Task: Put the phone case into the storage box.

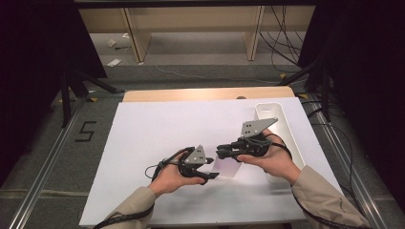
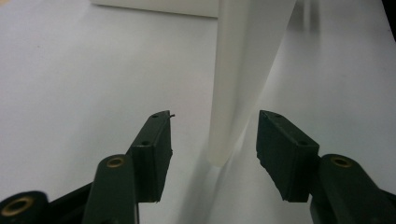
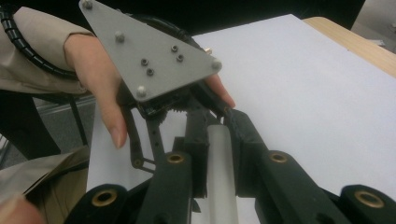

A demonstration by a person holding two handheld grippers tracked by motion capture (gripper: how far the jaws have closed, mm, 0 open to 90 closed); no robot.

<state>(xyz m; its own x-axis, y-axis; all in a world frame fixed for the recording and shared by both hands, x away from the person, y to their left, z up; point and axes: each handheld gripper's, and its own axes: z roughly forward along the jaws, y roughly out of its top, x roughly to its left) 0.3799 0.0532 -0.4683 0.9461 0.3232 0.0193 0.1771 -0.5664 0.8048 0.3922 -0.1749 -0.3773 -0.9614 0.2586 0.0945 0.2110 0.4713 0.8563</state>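
In the high view, the white tube spans both tools mid-table. Left gripper view: left gripper apart, straddling the tip, untouched. Right gripper view: right gripper clamped on the tube. Off-centre closing could lever it loose.

White tube, frame centre: smooth matt plastic, translucent. Jaw pads matt black, rubbery. Table sheet matt white; wood edge at top. Tray right: glossy white plastic.
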